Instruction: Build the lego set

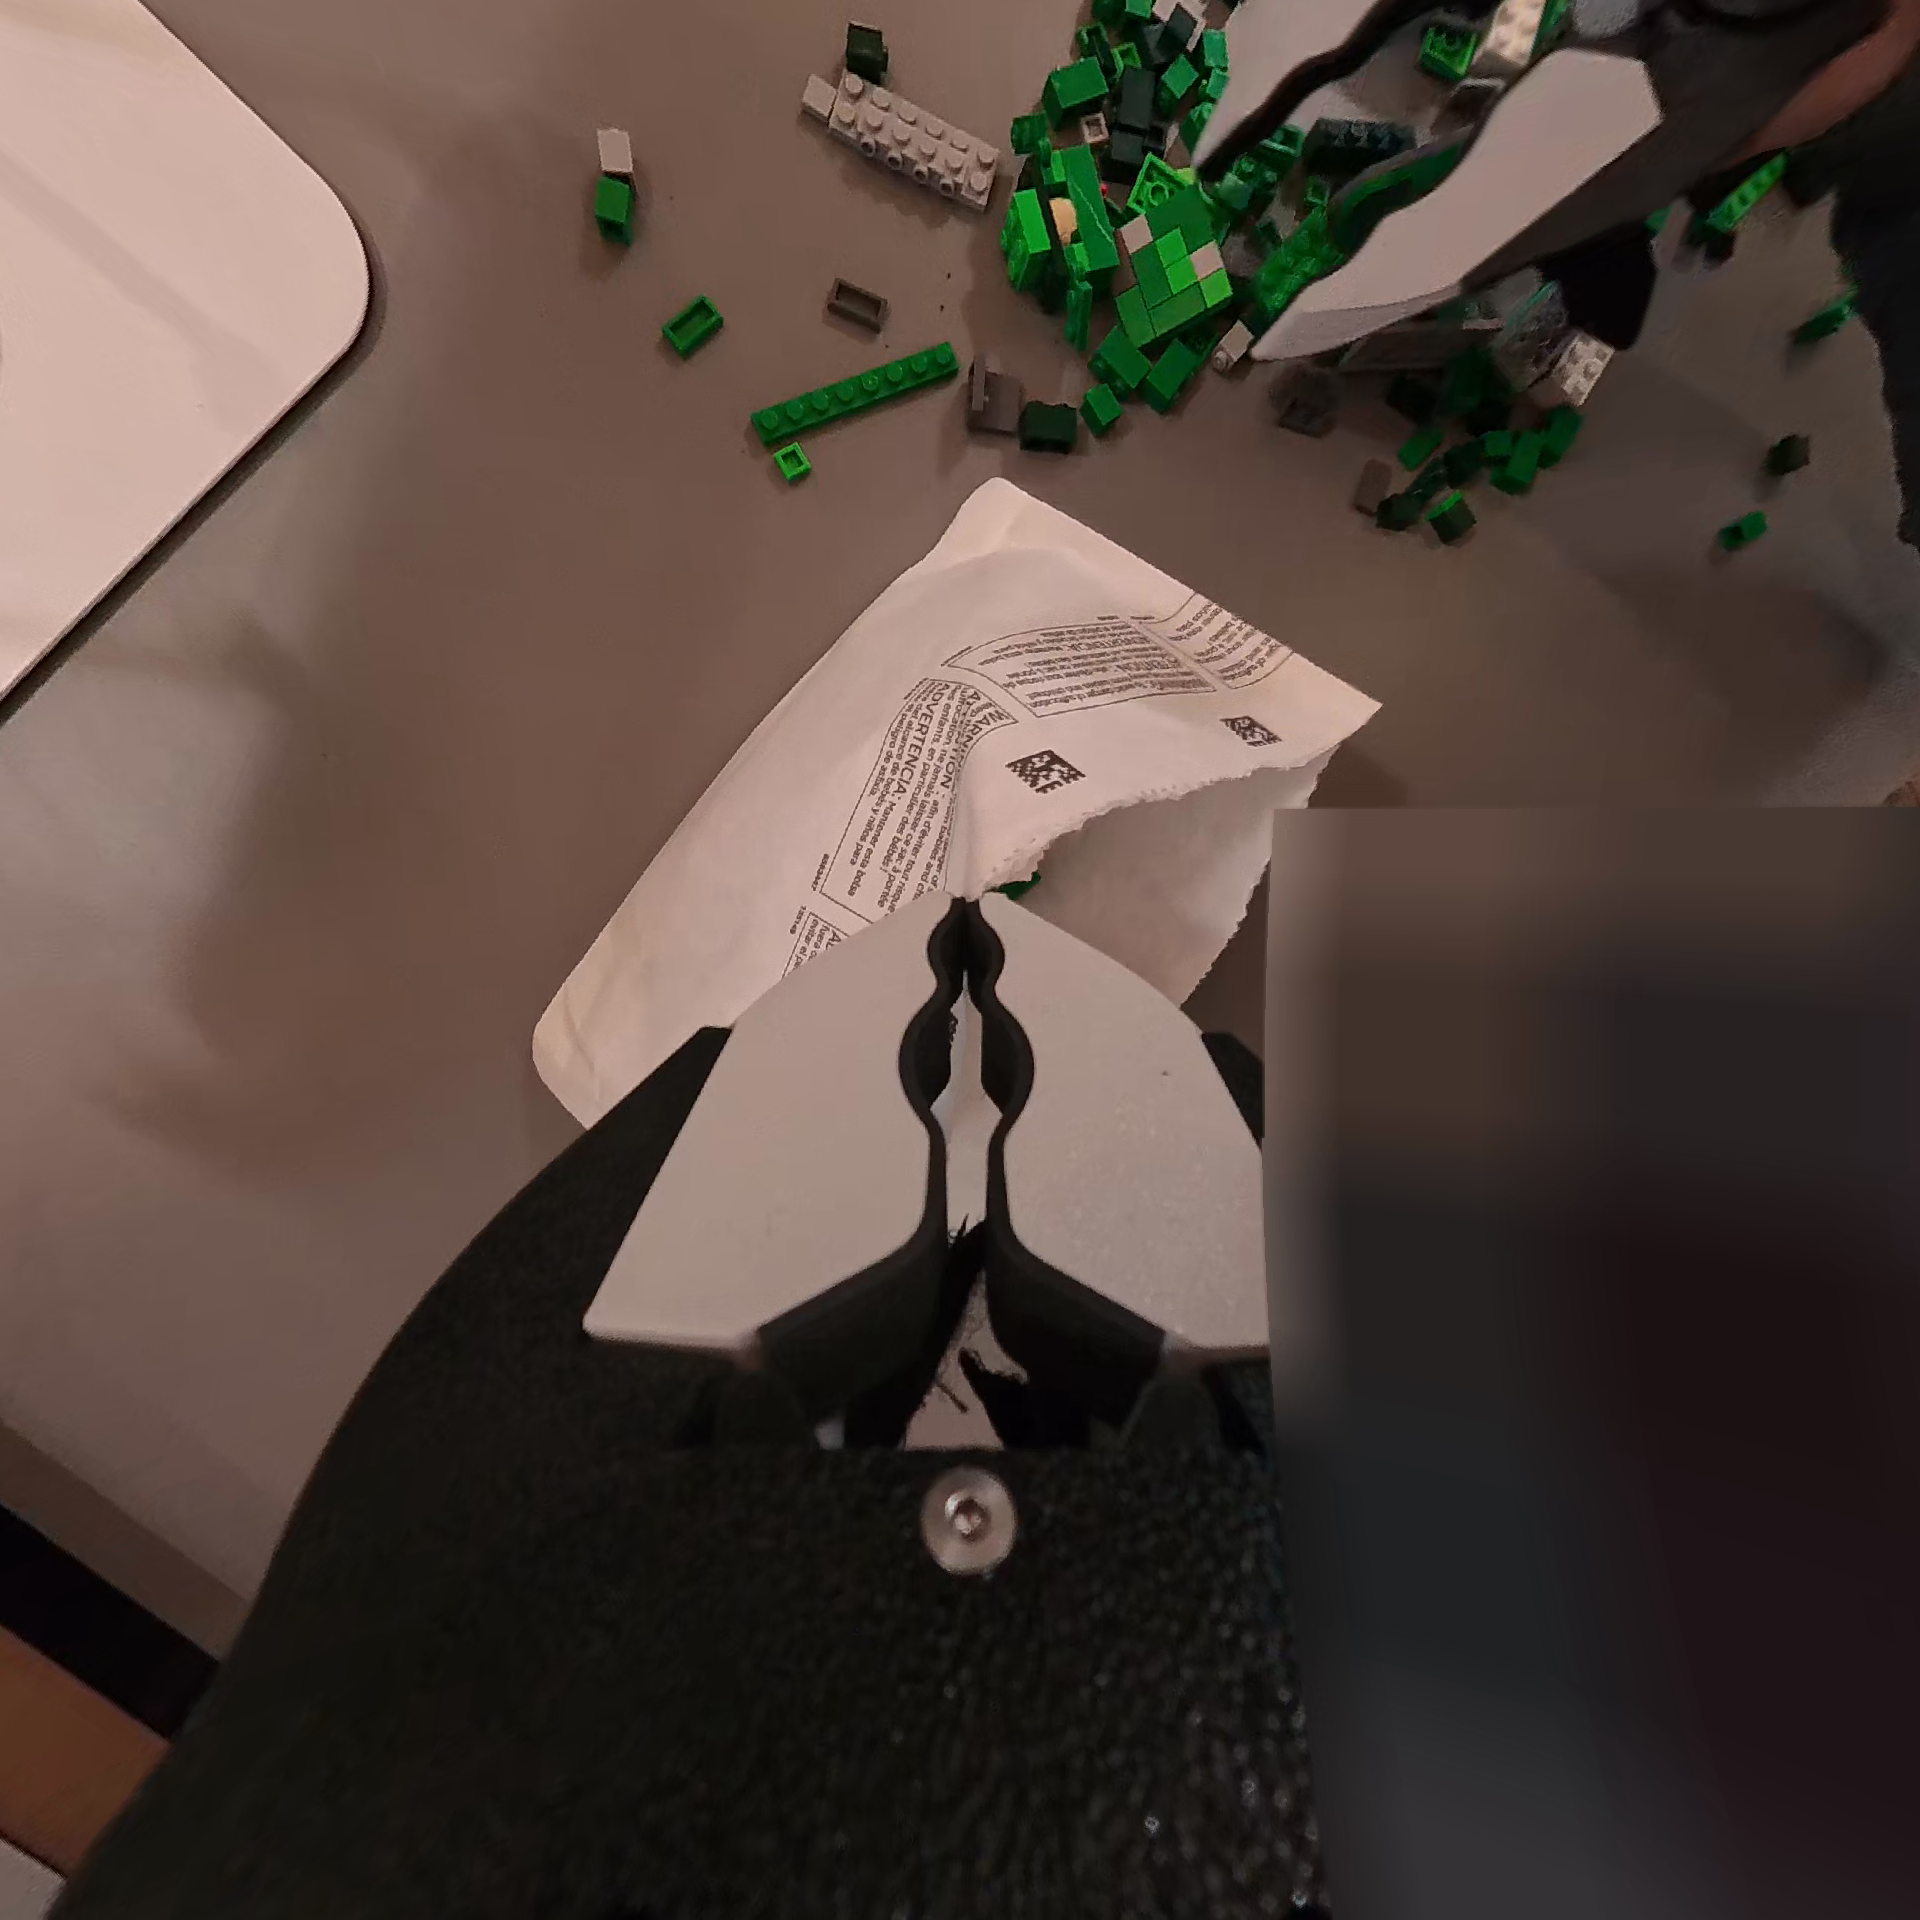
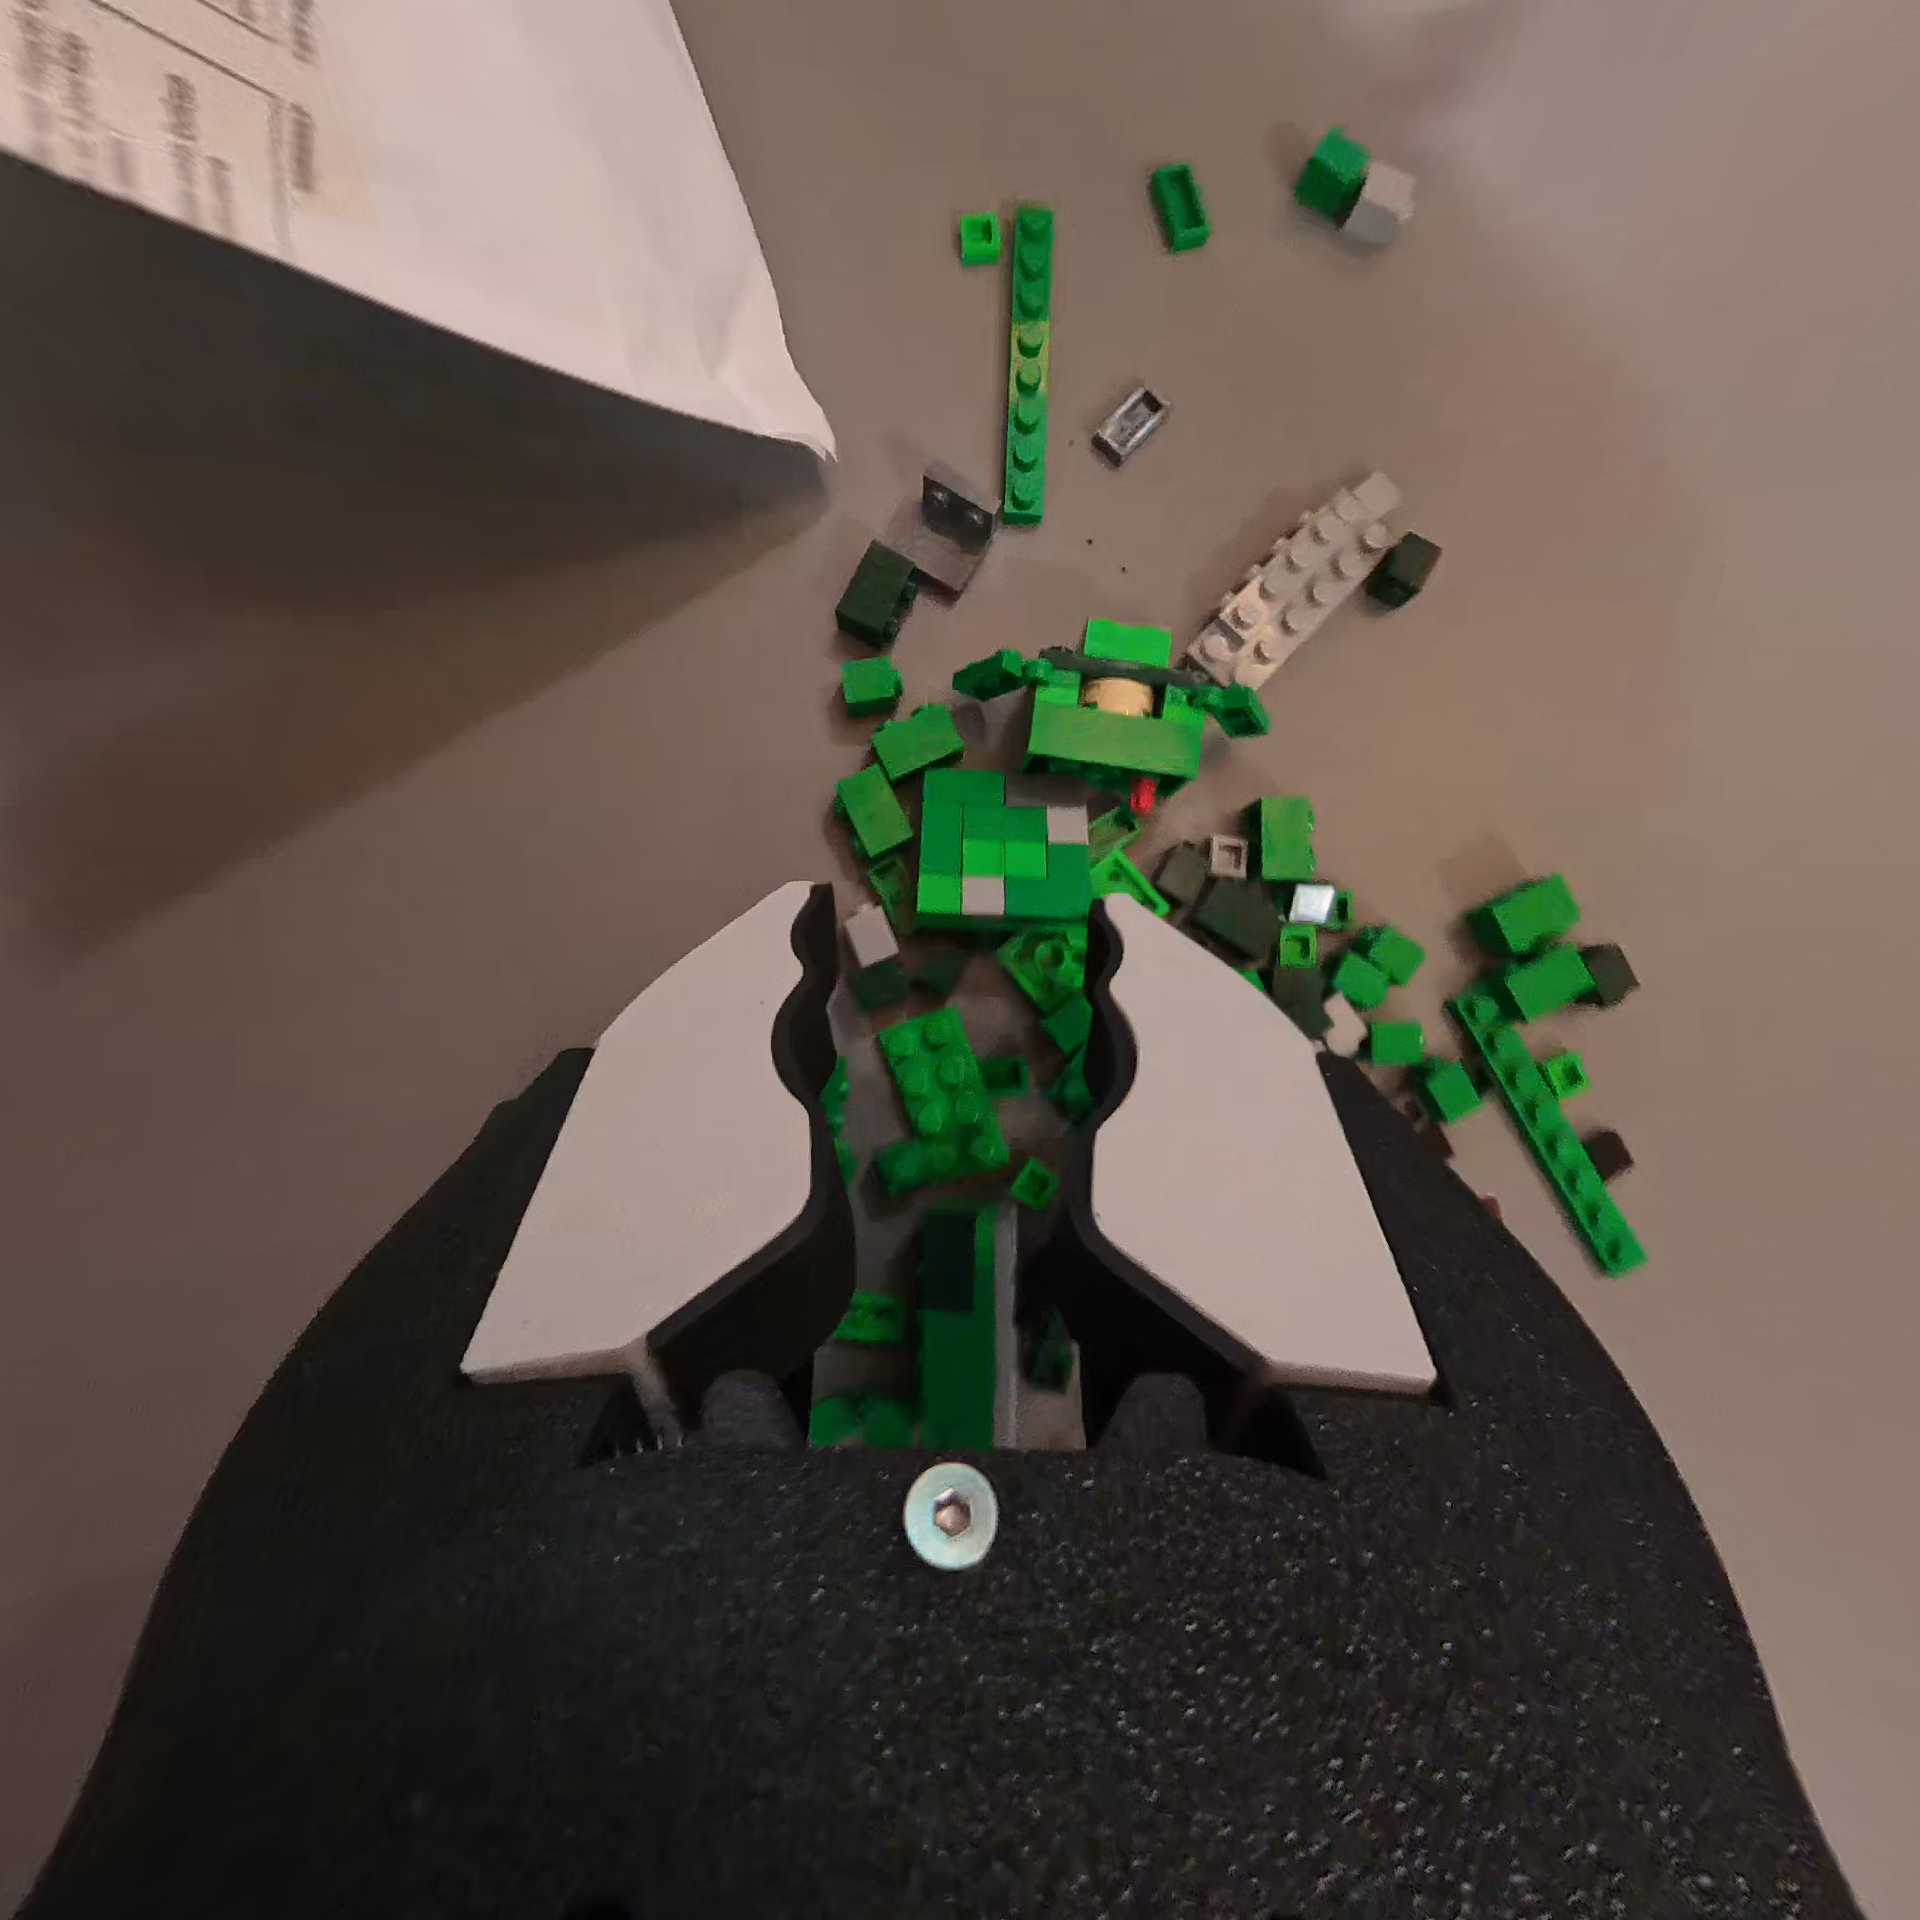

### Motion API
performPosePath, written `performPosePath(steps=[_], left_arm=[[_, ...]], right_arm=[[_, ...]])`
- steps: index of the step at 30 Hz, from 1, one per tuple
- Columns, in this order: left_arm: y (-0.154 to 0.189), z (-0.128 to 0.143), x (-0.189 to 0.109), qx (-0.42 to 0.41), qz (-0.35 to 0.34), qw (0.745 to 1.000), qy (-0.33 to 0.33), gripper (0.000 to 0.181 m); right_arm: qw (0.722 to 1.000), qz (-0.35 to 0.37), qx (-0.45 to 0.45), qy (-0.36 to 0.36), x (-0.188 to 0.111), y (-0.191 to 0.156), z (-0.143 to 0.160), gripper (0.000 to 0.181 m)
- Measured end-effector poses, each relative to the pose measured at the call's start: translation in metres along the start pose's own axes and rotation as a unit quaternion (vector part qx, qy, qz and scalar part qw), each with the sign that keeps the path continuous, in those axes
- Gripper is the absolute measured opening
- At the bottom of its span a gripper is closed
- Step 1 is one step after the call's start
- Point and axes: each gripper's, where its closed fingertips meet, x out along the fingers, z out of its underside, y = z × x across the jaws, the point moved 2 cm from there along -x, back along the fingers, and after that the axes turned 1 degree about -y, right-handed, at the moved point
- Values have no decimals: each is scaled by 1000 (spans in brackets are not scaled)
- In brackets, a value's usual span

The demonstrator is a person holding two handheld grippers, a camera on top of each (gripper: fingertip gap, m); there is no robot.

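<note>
My left gripper (image 1: 966,909) is shut on the torn edge of a white paper bag (image 1: 894,748) with printed text, holding it over the grey table (image 1: 468,675). A pile of green and grey Lego pieces (image 1: 1153,260) lies beyond it. My right gripper (image 2: 961,914) is open and hovers over that pile (image 2: 997,862), with loose green bricks showing between its fingers. It also shows in the left wrist view (image 1: 1236,249) at the top right. A checkered green built block (image 2: 1003,847) sits just ahead of its tips. A long green plate (image 2: 1029,358) and a grey studded plate (image 2: 1299,577) lie farther off.
A white rounded tray or board (image 1: 156,312) lies at the table's left. The bag's corner (image 2: 623,260) reaches into the upper left of the right wrist view. Another long green plate (image 2: 1548,1132) lies at the pile's right. A blurred patch covers the lower right of the left view. My left tips are about 25 centimeters from the grey studded plate (image 2: 1299,577), my right tips only 8 centimeters. The left camera catches it too, in the left wrist view (image 1: 912,130).
</note>
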Motion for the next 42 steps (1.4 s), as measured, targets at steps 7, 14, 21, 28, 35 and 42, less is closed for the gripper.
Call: performPosePath(steps=[7,14,21,28,35,42], left_arm=[[-2,0,0,-3,2,1000,2,0],[-10,2,0,-19,-4,1000,5,0],[-35,23,-2,-97,-12,995,1,0],[-32,50,2,-115,-61,990,-55,15],[-19,83,-5,-36,-125,990,-43,59],[107,-5,20,101,115,961,229,66]], right_arm=[[998,23,-30,-59,5,13,7,35],[997,79,1,-24,-31,15,28,35],[988,126,10,83,-58,-14,40,34],[983,89,-76,144,-61,-54,43,34],[975,57,-158,145,-49,-86,31,34],[933,103,-278,203,-49,-119,10,34]])
